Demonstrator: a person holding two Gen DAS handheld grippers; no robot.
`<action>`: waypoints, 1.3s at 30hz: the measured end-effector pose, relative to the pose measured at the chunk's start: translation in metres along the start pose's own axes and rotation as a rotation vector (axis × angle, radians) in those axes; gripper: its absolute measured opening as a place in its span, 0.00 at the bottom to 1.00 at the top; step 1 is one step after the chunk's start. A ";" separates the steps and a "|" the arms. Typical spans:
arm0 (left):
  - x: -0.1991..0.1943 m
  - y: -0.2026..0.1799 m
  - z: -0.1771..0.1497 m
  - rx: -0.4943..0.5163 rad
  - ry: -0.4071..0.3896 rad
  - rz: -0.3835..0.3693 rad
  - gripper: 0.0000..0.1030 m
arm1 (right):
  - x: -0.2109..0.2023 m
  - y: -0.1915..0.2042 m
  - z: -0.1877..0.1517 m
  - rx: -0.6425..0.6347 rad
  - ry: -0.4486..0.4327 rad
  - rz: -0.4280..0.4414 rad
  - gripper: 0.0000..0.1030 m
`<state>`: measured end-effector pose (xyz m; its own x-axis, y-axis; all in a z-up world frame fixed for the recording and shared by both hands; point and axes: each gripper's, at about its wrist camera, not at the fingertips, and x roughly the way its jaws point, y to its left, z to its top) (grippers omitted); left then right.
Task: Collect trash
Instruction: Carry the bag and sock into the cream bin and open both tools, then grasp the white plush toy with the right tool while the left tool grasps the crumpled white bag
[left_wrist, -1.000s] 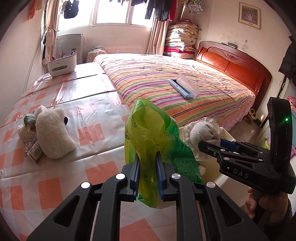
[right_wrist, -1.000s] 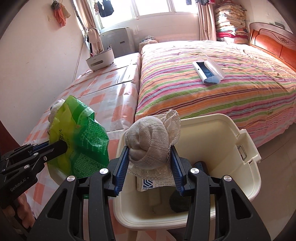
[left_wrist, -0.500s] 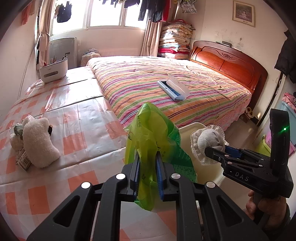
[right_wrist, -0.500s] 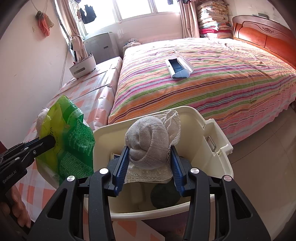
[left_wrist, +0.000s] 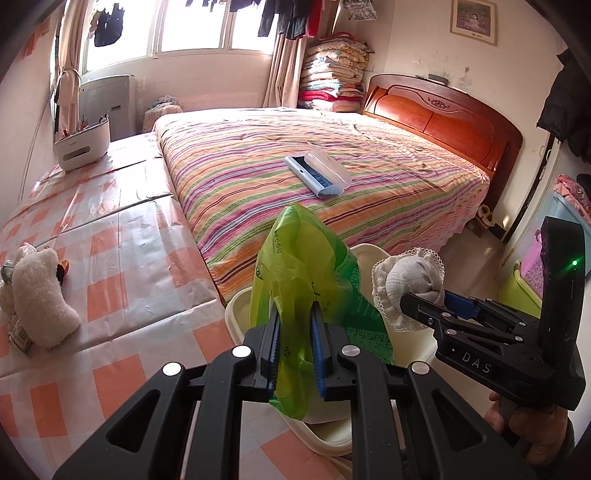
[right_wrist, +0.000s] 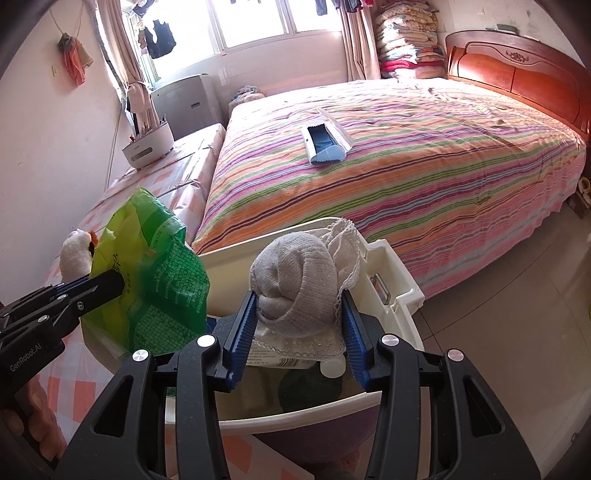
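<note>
A crumpled green plastic bag (left_wrist: 306, 266) is clamped in my left gripper (left_wrist: 295, 314), which is shut on it right over the near rim of the cream bin (left_wrist: 240, 310). My right gripper (right_wrist: 299, 306) holds a rolled grey sock with lace trim (right_wrist: 295, 273) above the open bin (right_wrist: 391, 266). Its jaws are opening, and the blue pads still touch the sock on both sides. The right wrist view shows the green bag (right_wrist: 159, 266) and left gripper (right_wrist: 110, 284) at the bin's left edge. A bottle and a dark green lump lie inside the bin.
A white plush toy (left_wrist: 40, 295) and small wrappers lie on the orange-checked cloth at left. A blue lint brush (left_wrist: 317, 173) rests on the striped bed. A white organiser (left_wrist: 83, 147) stands at the far end. Tiled floor opens to the right.
Both grippers have carried their loads sideways from the checked cloth to the bin. The right jaws stand a little wider around the sock.
</note>
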<state>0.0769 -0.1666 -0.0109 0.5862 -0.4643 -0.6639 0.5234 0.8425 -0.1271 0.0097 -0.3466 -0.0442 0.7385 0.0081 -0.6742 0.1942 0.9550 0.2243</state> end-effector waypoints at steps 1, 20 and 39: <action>0.003 0.001 0.000 -0.004 0.010 -0.003 0.17 | 0.000 -0.002 0.000 0.009 -0.003 -0.003 0.46; 0.002 0.013 -0.005 -0.065 0.004 0.049 0.75 | -0.004 0.001 0.006 0.032 -0.038 0.012 0.71; -0.020 0.067 -0.005 -0.130 -0.006 0.129 0.75 | 0.001 0.065 0.020 -0.045 -0.049 0.084 0.82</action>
<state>0.0976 -0.0995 -0.0098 0.6473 -0.3518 -0.6762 0.3599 0.9231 -0.1358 0.0356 -0.2905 -0.0165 0.7818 0.0753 -0.6189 0.1019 0.9639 0.2460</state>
